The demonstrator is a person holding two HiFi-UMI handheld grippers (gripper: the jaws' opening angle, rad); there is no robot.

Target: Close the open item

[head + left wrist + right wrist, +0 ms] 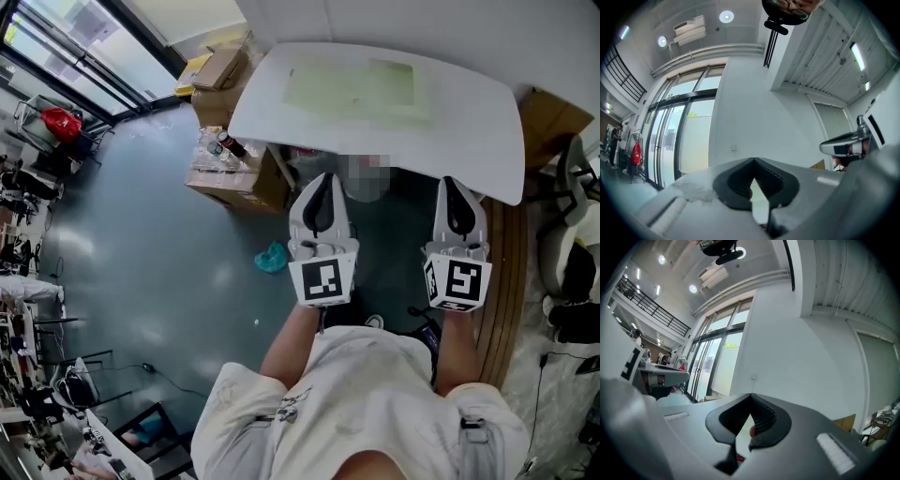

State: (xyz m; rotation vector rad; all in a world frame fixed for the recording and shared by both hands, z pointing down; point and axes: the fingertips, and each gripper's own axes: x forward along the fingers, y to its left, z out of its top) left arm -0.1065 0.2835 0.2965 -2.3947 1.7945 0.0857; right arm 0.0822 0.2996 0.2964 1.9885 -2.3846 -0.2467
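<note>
Abreast and level, left gripper point(324, 180) and right gripper point(457, 183)

A white table point(469, 141) is seen in the upper middle of the head view, and a pale green mat point(361, 86) is laid flat on its top, toward the far edge. Below it a glossy grey-blue floor point(141, 272) is spread across the left half of the frame. Cardboard boxes point(230, 183) are set on the floor beside the table's left end, and a crumpled teal item point(272, 258) is left just below them.
</note>
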